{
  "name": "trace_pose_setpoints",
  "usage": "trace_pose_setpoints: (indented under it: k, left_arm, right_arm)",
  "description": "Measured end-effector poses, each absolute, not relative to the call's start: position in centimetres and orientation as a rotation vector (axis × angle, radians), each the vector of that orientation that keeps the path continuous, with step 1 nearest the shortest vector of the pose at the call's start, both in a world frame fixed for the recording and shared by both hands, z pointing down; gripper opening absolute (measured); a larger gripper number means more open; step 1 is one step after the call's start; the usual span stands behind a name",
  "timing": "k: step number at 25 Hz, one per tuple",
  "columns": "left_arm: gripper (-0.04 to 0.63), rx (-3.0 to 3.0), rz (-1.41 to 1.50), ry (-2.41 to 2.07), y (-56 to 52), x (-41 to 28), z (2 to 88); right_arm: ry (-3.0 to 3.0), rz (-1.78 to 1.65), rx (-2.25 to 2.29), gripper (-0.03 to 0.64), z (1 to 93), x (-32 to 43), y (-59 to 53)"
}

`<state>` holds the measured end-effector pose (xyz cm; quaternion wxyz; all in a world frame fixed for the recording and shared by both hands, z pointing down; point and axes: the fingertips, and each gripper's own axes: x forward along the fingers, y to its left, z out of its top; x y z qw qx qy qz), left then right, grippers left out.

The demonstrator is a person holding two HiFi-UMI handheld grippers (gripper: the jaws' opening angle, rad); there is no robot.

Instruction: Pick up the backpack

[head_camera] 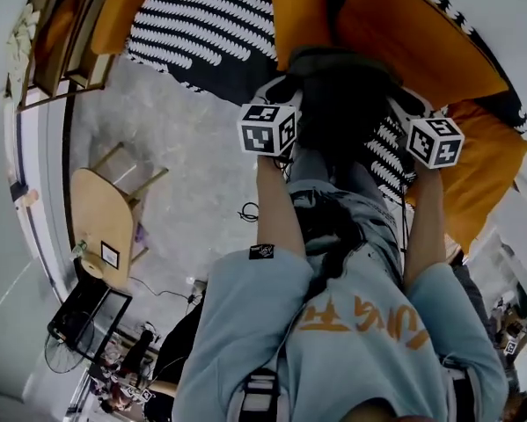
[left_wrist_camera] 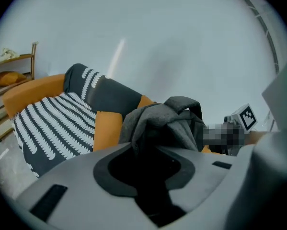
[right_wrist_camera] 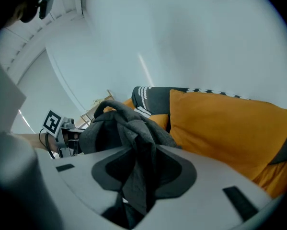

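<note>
A dark grey backpack (head_camera: 342, 95) hangs between my two grippers in front of the orange sofa (head_camera: 421, 33). My left gripper (head_camera: 281, 95) is shut on the bag's left side, with the marker cube (head_camera: 268, 128) behind it. My right gripper (head_camera: 408, 108) is shut on the right side. In the left gripper view the grey fabric (left_wrist_camera: 167, 123) bunches up and runs down into the gap of my left gripper (left_wrist_camera: 145, 157). In the right gripper view a fold of the backpack (right_wrist_camera: 129, 128) is pinched in my right gripper (right_wrist_camera: 138, 176). The bag's lower part is hidden.
A black-and-white striped throw (head_camera: 201, 25) covers the sofa, with a large orange cushion (right_wrist_camera: 224, 128) beside the bag. A wooden chair (head_camera: 109, 209) and a wooden shelf (head_camera: 56, 38) stand to the left, and a black cable (head_camera: 248, 211) lies on the grey floor. A fan (head_camera: 69, 350) stands lower left.
</note>
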<state>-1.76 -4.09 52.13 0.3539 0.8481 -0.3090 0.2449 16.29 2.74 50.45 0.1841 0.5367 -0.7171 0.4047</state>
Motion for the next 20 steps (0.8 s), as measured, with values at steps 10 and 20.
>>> trace_pose_setpoints:
  k: [10, 20]
  left_arm:
    - [0.106, 2.414, 0.54, -0.887, -1.8, -0.4, 40.9]
    - [0.107, 2.606, 0.432, -0.902, -0.1, 4.1, 30.0]
  right_arm:
    - [-2.203, 0.825, 1.59, 0.138, 39.8, 17.6, 5.0]
    - [-2.235, 0.486, 1.768, 0.138, 28.7, 22.1, 6.9]
